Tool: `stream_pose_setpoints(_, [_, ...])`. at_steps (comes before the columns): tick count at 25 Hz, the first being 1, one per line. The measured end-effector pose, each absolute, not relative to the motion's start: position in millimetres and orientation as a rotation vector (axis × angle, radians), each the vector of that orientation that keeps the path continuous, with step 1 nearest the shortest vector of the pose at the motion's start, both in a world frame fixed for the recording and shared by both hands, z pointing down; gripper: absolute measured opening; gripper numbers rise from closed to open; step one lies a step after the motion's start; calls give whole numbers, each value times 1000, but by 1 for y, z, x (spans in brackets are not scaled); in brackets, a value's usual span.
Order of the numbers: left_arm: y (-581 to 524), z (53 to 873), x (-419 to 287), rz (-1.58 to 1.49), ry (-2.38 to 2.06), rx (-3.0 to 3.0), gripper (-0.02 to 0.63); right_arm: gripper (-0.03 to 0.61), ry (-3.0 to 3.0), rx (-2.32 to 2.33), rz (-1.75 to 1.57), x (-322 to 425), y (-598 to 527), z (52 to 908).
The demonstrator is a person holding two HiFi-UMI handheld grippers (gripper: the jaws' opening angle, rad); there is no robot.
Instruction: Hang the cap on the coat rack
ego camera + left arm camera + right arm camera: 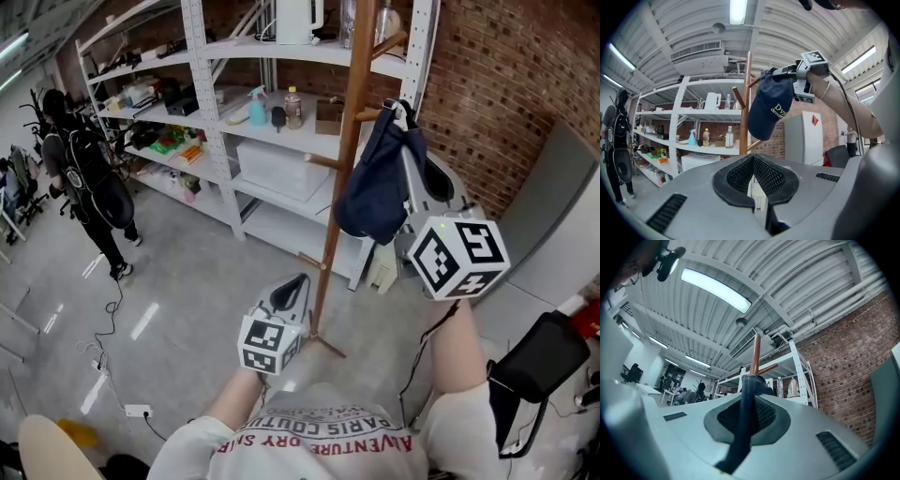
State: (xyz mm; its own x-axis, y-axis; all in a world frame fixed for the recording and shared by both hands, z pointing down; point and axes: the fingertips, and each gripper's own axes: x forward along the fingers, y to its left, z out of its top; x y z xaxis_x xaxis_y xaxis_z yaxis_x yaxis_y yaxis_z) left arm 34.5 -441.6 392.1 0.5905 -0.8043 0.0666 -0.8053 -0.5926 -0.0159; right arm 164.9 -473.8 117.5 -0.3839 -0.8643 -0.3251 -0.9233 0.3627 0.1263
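right gripper [401,117] jaws clamped on a fold of the navy cap [375,187]; right gripper view shows the fabric strip running straight through them. cap hangs from the jaws upper centre-right of head view, just right of the wooden coat rack [343,159] pole, level with a short peg [369,114]; can't tell if it touches the peg. left gripper [291,292] lower centre, near the rack foot, jaws together, nothing in them. white shelving [272,49] behind the rack, brick wall [497,84] upper right, person in black [89,178] far left
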Motion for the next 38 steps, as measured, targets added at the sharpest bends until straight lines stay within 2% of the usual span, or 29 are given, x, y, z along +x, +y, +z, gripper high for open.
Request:
stream_pose_setpoints(25, [-442, 412, 10, 59, -1508, 2655, 6, 18, 2487, -1650, 211, 140, -538, 185])
stream_pose_setpoints(38, [-444, 415, 19, 83, -1493, 2672, 6, 20, 2477, -1585, 232, 148, -526, 191])
